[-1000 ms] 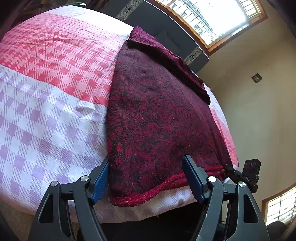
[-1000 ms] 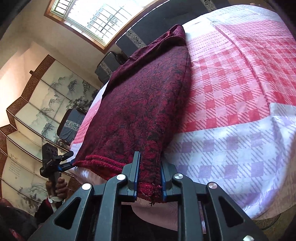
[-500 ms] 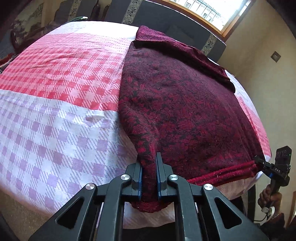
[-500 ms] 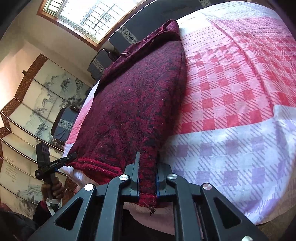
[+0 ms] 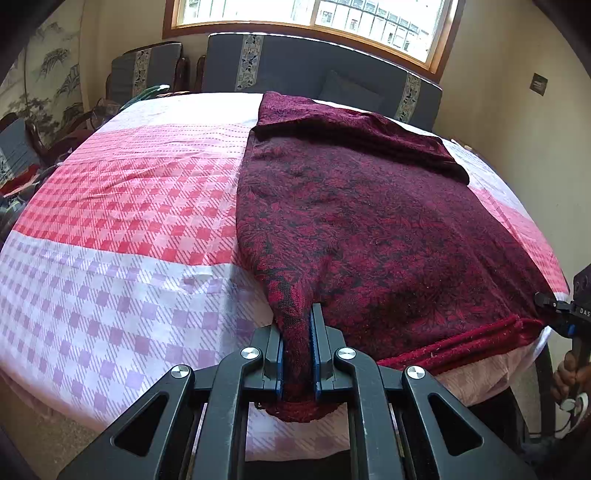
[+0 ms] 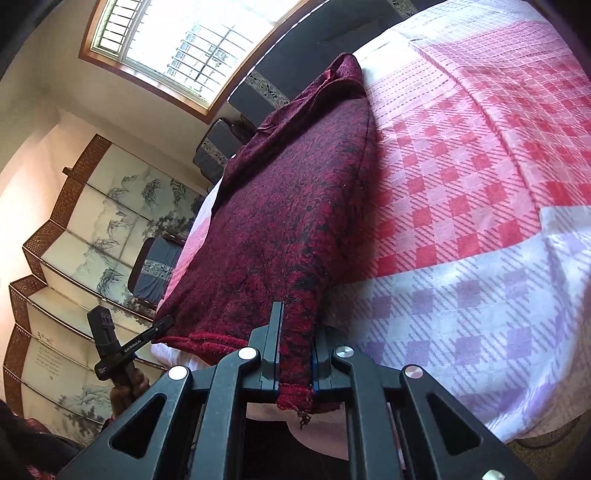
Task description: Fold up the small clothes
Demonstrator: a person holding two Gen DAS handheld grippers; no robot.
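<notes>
A dark red patterned garment [image 5: 369,221] lies flat on the checked bedsheet [image 5: 129,221], a sleeve folded across its far end. My left gripper [image 5: 297,354] is shut on the garment's near left hem corner, lifted slightly off the sheet. My right gripper [image 6: 295,354] is shut on the near right hem corner of the same garment [image 6: 288,206]. Each gripper shows in the other's view: the right one [image 5: 561,310] at the hem's right end, the left one [image 6: 147,332] at its left end.
The bed's near edge runs just beyond both grippers. A dark sofa [image 5: 314,66] and a window [image 5: 306,14] stand behind the bed. A painted folding screen [image 6: 85,240] and a dark chair [image 6: 155,269] stand on the left side.
My left gripper went from open around the hem corner to shut on it. Both grippers have raised the hem corners slightly.
</notes>
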